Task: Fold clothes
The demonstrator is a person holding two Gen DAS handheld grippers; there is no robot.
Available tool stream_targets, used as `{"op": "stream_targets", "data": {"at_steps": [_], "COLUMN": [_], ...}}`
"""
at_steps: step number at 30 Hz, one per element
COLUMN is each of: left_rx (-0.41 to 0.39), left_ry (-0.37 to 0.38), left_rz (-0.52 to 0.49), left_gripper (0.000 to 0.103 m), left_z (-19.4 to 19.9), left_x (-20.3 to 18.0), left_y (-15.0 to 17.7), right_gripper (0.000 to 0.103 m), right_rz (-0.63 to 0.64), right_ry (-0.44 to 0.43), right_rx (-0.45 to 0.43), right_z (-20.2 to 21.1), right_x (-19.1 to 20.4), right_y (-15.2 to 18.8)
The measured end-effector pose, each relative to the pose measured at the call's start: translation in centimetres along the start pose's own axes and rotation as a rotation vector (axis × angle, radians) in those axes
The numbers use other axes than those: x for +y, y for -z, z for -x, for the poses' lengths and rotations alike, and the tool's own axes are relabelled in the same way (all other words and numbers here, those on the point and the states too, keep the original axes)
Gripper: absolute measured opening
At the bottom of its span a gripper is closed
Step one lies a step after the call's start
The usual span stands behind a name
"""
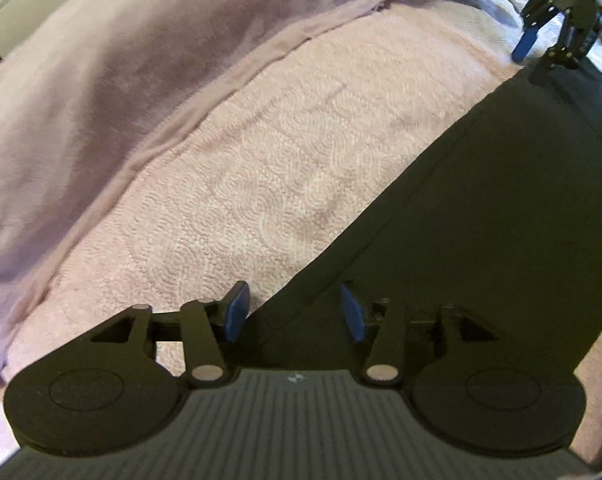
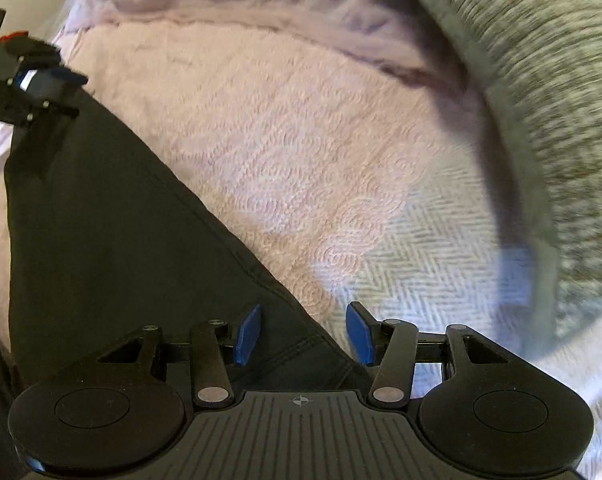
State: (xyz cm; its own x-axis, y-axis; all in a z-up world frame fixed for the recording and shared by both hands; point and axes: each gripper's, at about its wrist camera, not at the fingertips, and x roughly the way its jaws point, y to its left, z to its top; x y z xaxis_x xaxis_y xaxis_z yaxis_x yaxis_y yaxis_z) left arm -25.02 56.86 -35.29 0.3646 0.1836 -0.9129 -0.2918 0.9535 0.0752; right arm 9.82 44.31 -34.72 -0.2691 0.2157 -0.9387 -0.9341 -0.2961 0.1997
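Dark garment [image 1: 481, 220] lies flat on the pink bedspread [image 1: 261, 168]; left gripper [image 1: 293, 312] and right gripper [image 2: 303, 334] stand apart over its near corners; pinching one layer risks a skewed fold

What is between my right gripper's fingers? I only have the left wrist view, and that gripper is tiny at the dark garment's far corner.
Observer: The right gripper is open. A stitched corner of the dark smooth fabric garment lies between its blue fingers, not clamped.
Operator: What lies just past that corner?
Observer: A pale herringbone-weave blanket, next to the pink quilted bedspread.
Operator: Anything bulky nearby?
Observer: A grey knitted cushion curves along the right edge of the right wrist view.
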Motion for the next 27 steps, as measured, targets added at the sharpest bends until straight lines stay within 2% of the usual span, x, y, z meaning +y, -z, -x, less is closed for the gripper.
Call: {"op": "stream_targets", "data": {"at_steps": [6, 7, 9, 10, 11, 17, 23, 27], "left_rx": [0.053, 0.069, 0.075, 0.075, 0.063, -0.072, -0.218, -0.265], "left_ry": [0.126, 0.132, 0.103, 0.087, 0.061, -0.067, -0.157, -0.155], "left_rz": [0.008, -0.008, -0.058, -0.08, -0.09, -0.084, 0.023, 0.112], "left_gripper": [0.046, 0.041, 0.029, 0.019, 0.016, 0.01, 0.01, 0.01], "left_z": [-0.9, -1.1, -1.0, -1.0, -0.6, 4.6, 14.3, 21.0], "left_x": [1.5, 1.3, 0.8, 0.5, 0.3, -2.3, -6.5, -11.4], "left_y": [-0.3, -0.2, -0.1, 0.0, 0.2, 2.0, 6.0, 10.6], "right_gripper": [0.051, 0.051, 0.035, 0.027, 0.021, 0.016, 0.016, 0.015], "right_rz": [-0.062, -0.063, -0.025, 0.01, 0.033, 0.082, 0.169, 0.201], "right_ry": [-0.065, -0.071, -0.057, -0.035, -0.017, 0.132, 0.351, 0.456], "right_rx": [0.045, 0.041, 0.022, 0.014, 0.0, -0.163, -0.33, -0.36], "right_z": [-1.3, -1.2, -0.9, -0.7, -0.4, 4.0, 10.7, 14.6], "right_x": [-1.5, -1.6, -1.0, -0.6, -0.2, 3.9, 13.4, 21.7], "right_y": [-0.1, 0.1, 0.5, 0.8, 1.1, 3.5, 7.9, 13.1]}}
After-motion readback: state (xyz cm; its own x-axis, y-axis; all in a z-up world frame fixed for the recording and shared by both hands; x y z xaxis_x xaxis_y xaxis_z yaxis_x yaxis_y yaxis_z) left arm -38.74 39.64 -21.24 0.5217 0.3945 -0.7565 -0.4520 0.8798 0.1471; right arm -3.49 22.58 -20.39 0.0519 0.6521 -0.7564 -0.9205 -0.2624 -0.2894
